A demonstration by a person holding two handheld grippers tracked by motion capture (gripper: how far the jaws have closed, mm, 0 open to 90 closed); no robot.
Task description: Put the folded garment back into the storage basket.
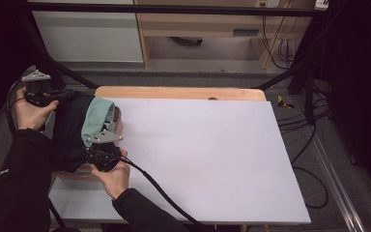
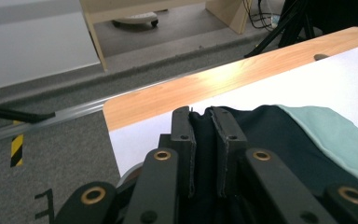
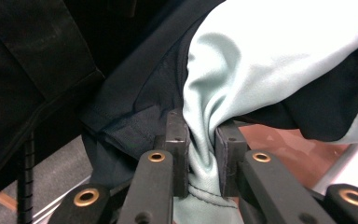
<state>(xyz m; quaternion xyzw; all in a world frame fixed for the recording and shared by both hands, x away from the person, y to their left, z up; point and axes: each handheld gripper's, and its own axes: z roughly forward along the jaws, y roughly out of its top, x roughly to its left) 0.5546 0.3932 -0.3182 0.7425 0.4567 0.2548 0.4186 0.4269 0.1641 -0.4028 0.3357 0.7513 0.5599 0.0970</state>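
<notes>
Garment (image 1: pixel 75 130) at white sheet's (image 1: pixel 207 159) left edge, wooden table (image 1: pixel 174 93); left tool (image 2: pixel 204 154), right tool (image 3: pixel 201 161) both clamping it.

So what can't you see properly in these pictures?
- What kind of garment it is: bunched, draped over the table's left edge.
- High view: right gripper jaws, buried in cloth.
- Right gripper view: the mint-green part, cut off by the frame.

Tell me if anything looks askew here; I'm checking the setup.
The black and mint garment is bunched at the table's left edge, partly hanging off, pinched by the left gripper and right gripper.
</notes>
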